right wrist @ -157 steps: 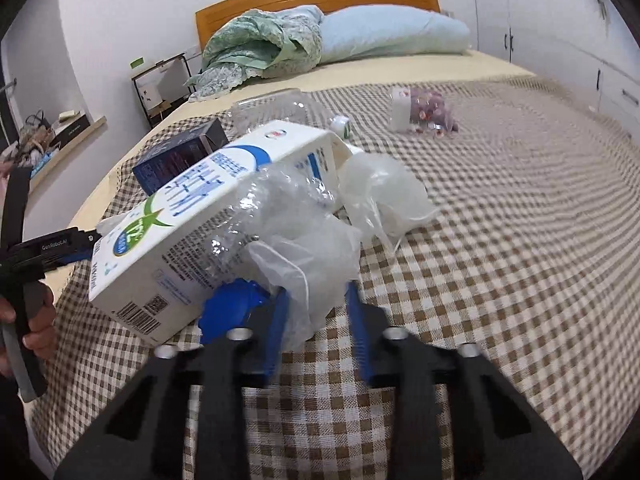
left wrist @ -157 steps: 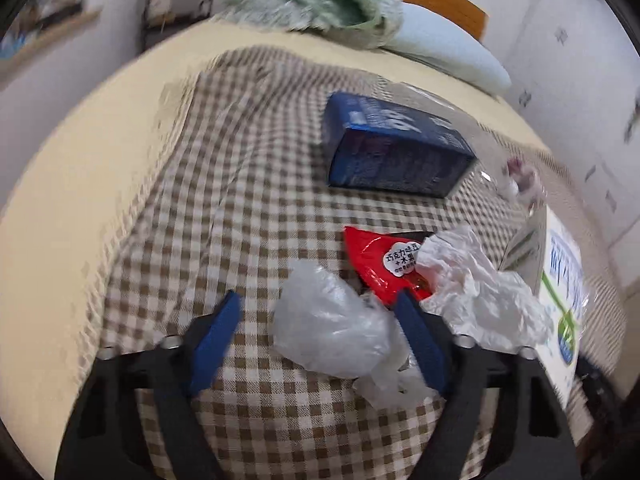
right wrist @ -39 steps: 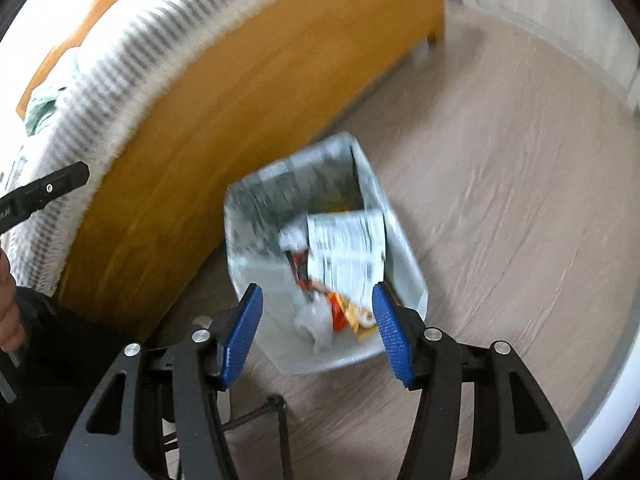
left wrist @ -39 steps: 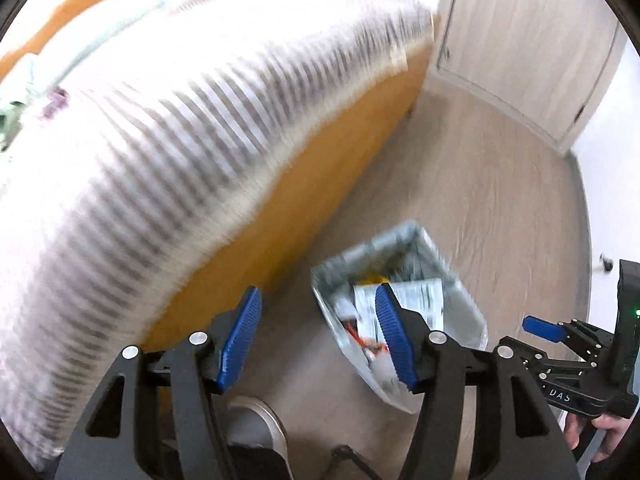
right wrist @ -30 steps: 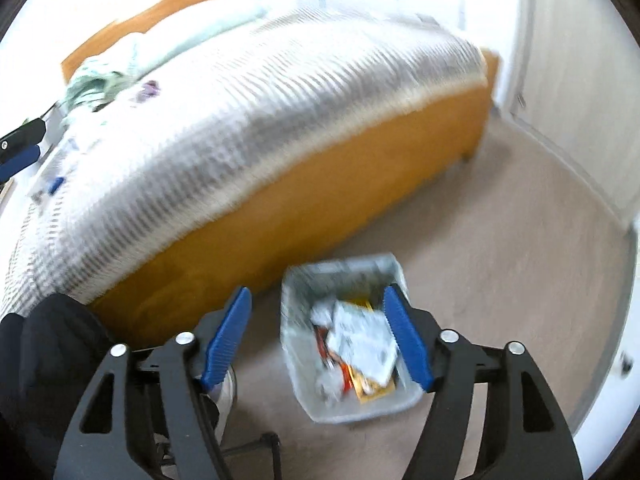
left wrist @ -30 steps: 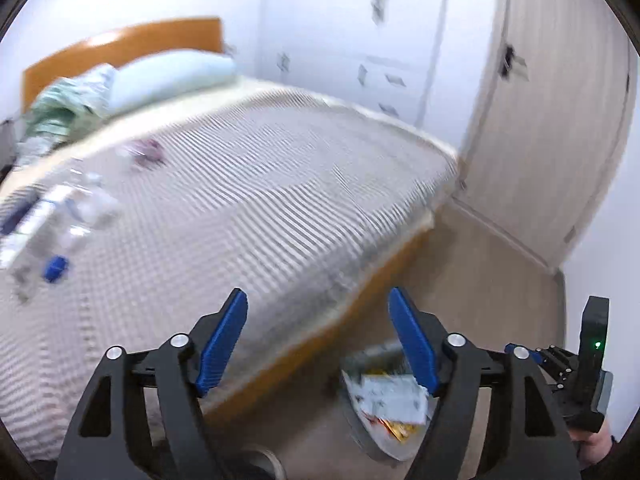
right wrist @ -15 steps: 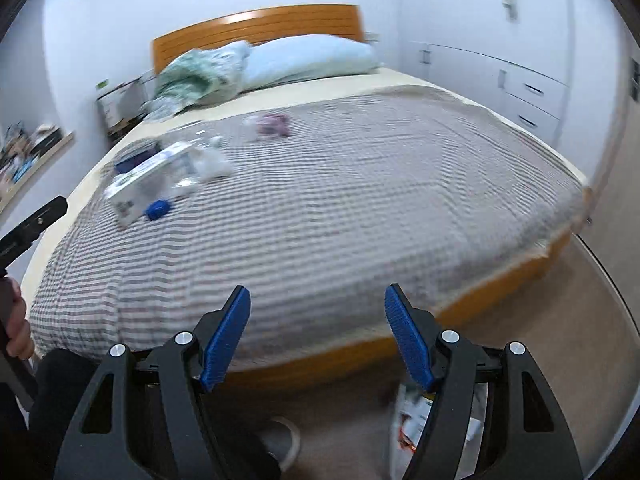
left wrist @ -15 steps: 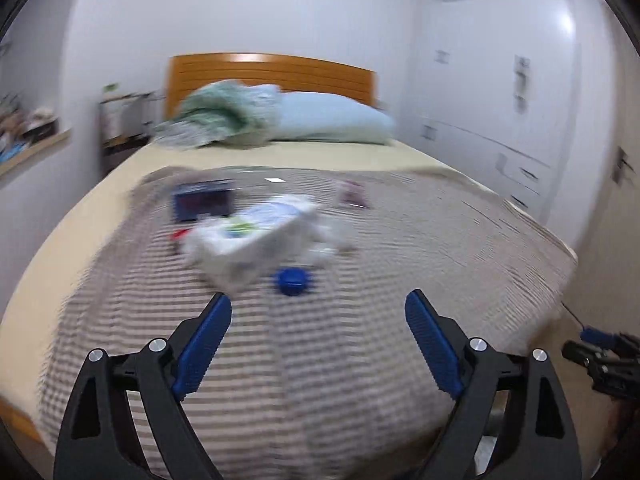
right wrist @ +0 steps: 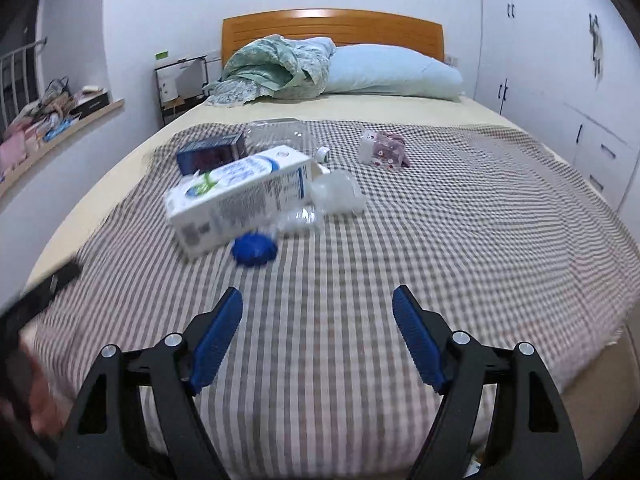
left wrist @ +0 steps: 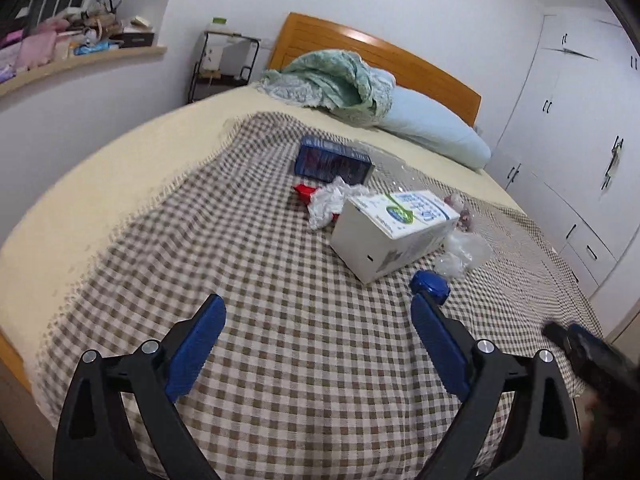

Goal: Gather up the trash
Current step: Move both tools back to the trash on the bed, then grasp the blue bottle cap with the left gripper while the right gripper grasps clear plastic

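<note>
Big bed with checked blanket, trash piled around the white carton: dark blue box behind, crumpled tissue beside, blue cap just in front. Left claw and right claw both spread, just been opening wider, nothing between.

On the checked blanket a carton lies on its side, a round cap just beside it at its five o'clock. At the carton's eleven o'clock lies a box, at one o'clock a clear bottle, at three o'clock crumpled plastic. A small wrapped packet sits well apart at two o'clock, with a pillow and bundled quilt beyond against the headboard.
</note>
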The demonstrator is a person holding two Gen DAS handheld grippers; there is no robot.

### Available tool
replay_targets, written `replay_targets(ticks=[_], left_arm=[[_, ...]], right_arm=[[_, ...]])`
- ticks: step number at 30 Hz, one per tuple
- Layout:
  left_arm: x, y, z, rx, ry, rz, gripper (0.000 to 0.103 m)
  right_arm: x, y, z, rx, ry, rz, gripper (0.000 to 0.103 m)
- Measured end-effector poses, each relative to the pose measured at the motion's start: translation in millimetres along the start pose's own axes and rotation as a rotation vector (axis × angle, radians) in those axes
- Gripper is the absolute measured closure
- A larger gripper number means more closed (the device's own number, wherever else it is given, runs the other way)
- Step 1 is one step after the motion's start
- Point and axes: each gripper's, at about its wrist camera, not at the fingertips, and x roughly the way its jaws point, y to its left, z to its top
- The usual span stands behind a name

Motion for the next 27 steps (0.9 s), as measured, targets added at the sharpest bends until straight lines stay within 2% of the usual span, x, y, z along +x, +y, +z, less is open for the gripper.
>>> replay_targets(ticks=[6, 10, 13, 14, 15, 16, 18, 20, 23, 27], left_arm=[[8.4, -10.0, -3.5, 0.009, 0.030, -0.009, 0.012], [13.4, -9.3, -3.0, 0.008, 0.037, -0.003, 0.010], [25.1, -7.6, -5.3, 0.018, 0.069, 0.022, 0.010], [29.9, -6.7, -6.3, 0.024, 0.081, 0.033, 0.010], [35.6, -5.4, -7.5, 0.027, 0.103, 0.047, 0.009], [40.4, -3.2, -7.4, 0.017, 0.126, 0.051, 0.009], [44.6, 2.5, -6.9, -0.016, 0.136, 0.041, 0.009], [46.8, 4.6, -7.1, -0.042, 0.136, 0.032, 0.010], [53.7, -2.4, -10.7, -0.050, 0.162, -0.009, 0.010], [77.9, -47.8, -7.6, 0.030, 0.218, -0.115, 0.010]], right_arm=[[63.1, 5.9, 40.3, 0.083, 0.073, 0.069, 0.029], [114.9, 29.0, 57.7, 0.107, 0.131, 0.131, 0.029], [152.5, 42.5, 59.3, 0.082, 0.186, 0.064, 0.029], [159.7, 41.9, 58.0, 0.094, 0.191, 0.052, 0.034], [163.3, 37.4, 55.6, 0.112, 0.188, 0.030, 0.060], [160.7, 28.8, 52.9, 0.144, 0.173, 0.027, 0.068], [143.1, 5.7, 43.6, 0.242, 0.124, 0.069, 0.072], [124.1, -10.6, 32.7, 0.274, 0.082, 0.053, 0.077], [92.8, -42.3, 17.4, 0.360, 0.042, 0.070, 0.079], [61.2, -64.6, 8.3, 0.349, -0.004, 0.062, 0.080]])
